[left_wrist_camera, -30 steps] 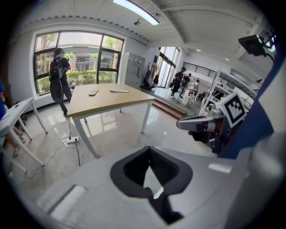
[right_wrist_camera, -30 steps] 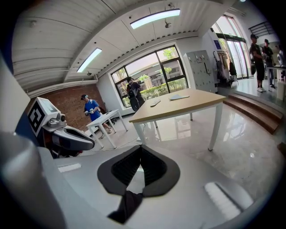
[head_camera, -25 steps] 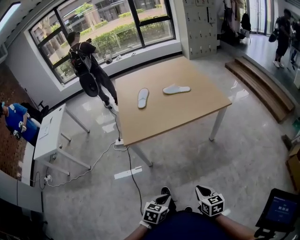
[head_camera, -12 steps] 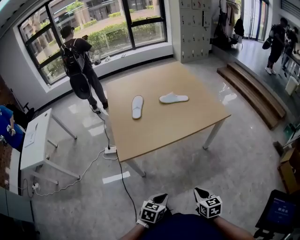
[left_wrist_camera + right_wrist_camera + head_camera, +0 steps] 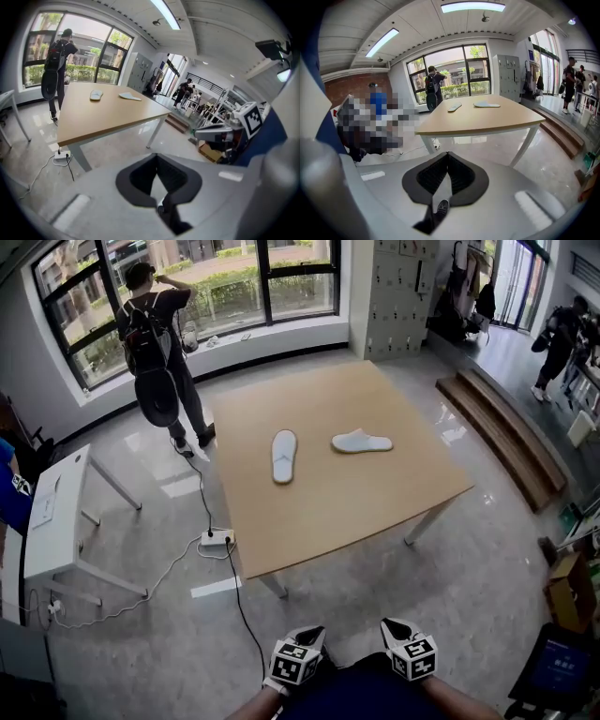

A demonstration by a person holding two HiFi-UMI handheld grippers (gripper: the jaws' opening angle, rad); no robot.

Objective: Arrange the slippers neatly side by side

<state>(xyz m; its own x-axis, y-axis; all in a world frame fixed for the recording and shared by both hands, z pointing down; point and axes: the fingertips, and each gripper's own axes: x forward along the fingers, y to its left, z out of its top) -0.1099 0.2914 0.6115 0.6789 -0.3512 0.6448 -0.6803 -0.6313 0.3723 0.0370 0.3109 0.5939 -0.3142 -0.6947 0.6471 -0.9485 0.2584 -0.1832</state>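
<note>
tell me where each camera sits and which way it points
Head view: on the person's head, facing steeply down at the table and two slippers; left gripper, right gripper and blue clothes show at bottom.
Left gripper view: on the left gripper, facing along its shut jaws toward the table; right gripper and blue clothes at right.
Right gripper view: on the right gripper, facing along its shut jaws toward the table; blue clothes at left.
Shared: all see table and slippers.
</note>
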